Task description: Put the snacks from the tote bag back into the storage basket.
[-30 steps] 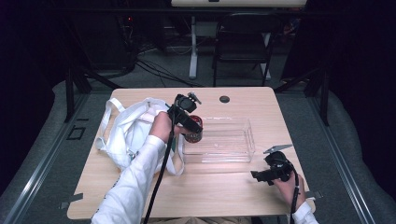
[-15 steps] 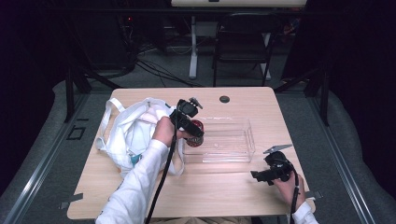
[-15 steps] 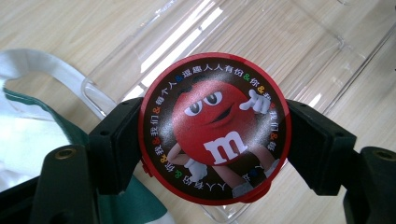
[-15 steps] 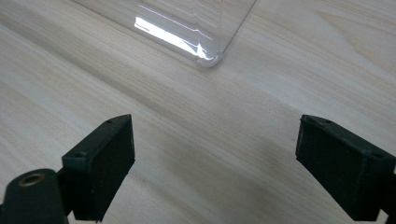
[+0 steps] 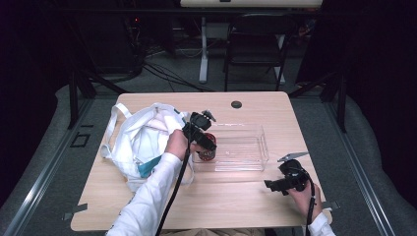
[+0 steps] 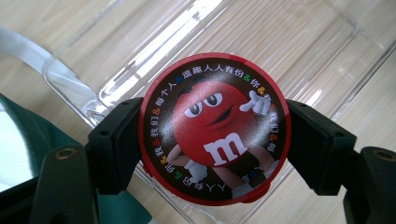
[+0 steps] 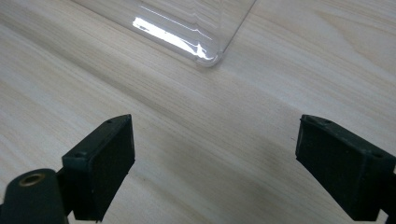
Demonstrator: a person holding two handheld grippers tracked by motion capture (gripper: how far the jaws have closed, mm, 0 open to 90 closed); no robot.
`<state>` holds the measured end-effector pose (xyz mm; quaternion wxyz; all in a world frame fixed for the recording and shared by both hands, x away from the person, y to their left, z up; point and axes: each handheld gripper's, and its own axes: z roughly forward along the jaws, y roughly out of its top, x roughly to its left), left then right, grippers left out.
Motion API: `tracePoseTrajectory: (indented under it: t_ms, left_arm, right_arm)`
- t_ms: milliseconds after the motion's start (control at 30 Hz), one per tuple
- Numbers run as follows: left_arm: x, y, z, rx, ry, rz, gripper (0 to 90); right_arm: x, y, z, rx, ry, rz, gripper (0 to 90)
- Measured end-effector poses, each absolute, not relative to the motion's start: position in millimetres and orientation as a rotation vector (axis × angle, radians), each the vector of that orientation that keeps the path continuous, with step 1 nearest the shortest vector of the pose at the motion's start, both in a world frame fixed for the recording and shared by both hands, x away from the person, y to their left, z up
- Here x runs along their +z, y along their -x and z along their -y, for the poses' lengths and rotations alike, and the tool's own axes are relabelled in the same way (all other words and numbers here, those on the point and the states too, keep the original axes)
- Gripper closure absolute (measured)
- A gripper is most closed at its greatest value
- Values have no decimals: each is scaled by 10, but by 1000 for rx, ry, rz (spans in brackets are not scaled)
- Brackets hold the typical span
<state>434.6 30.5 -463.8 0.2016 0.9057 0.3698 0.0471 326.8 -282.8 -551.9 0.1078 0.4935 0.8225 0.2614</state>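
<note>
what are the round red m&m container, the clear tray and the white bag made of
Round red M&M container: probably plastic or tin; glossy printed lid with sheen. Clear tray: likely hard transparent plastic; the wood grain shows through, with bright glints on its edges. White bag: soft fabric, matte, crumpled in folds.

Overhead light falls brightly on the table (image 5: 236, 196) while the room around it sinks into near-black, and the high view is soft and grainy. Glare streaks the clear tray (image 6: 154, 51) in both gripper views. The candy tin's lid (image 6: 215, 128) shows sharp, and the jaws cast faint, soft shadows on the wood.
</note>
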Motion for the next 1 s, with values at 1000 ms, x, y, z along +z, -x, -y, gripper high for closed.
tracePoseTrajectory:
  t_ms: [1000]
  left_arm:
    - [-4944, -4318, -275, 123, -2601, -1057, 259]
  right_arm:
    - [-5531, -3283, 2826, 785, -1453, -2422, 113]
